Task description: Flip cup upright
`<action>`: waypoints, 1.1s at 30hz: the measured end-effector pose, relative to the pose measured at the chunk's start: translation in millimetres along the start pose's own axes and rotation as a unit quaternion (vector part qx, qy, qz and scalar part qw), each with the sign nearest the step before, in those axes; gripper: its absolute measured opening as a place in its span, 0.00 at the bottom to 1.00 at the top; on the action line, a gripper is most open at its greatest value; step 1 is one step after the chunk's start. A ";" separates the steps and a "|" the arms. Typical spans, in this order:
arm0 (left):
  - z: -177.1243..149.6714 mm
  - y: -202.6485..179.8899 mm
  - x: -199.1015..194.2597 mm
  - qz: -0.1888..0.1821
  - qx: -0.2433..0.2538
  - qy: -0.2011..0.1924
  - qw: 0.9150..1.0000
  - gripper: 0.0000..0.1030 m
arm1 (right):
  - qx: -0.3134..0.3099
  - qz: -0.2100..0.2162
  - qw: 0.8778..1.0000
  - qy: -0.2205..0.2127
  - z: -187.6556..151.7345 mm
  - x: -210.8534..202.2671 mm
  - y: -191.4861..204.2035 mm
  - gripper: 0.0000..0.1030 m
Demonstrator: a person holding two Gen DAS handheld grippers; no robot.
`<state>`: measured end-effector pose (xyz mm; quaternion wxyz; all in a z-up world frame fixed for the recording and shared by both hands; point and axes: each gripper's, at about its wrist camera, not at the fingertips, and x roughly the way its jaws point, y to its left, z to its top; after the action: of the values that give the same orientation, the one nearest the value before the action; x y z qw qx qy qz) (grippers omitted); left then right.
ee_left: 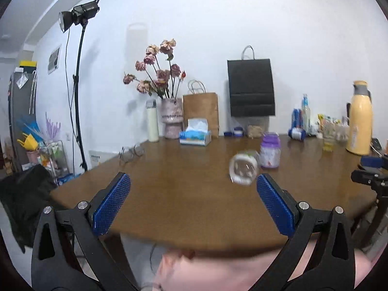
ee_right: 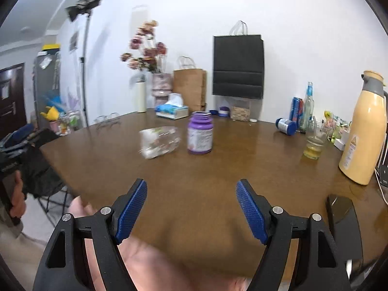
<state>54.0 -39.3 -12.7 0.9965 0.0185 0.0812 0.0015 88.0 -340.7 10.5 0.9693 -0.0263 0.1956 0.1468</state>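
Currently my left gripper (ee_left: 192,194) and right gripper (ee_right: 191,209) hang spread, empty, short of the cup (ee_right: 160,141) lying sideways beside the jar (ee_right: 200,133), unflipped

Cup (ee_left: 243,170) blurred in both views, print unreadable. Lamp (ee_right: 85,3) upper left smeared in right view. Jar (ee_right: 200,133) label too small to read. Dark thing (ee_right: 343,214) lower right cut by jaws, can't ID. Table (ee_left: 194,208) near edge cut off bottom.
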 end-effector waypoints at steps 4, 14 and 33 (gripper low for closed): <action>-7.4 -3.5 -37.4 -0.019 0.032 -0.034 0.999 1.00 | 0.025 -0.002 1.000 0.019 -20.3 -31.8 18.5 0.78; -2.3 33.5 -59.2 0.022 -0.022 -0.066 0.997 1.00 | -0.016 0.010 1.000 -0.001 -22.4 -57.8 67.9 0.78; -5.6 31.7 -65.8 0.008 -0.018 -0.072 0.997 1.00 | 0.004 0.008 1.000 -0.006 -23.3 -60.6 61.3 0.78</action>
<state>-11.8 -7.8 -6.4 0.9999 0.0017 0.0090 0.0094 8.0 -301.3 12.9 0.9692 -0.0202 0.1910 0.1543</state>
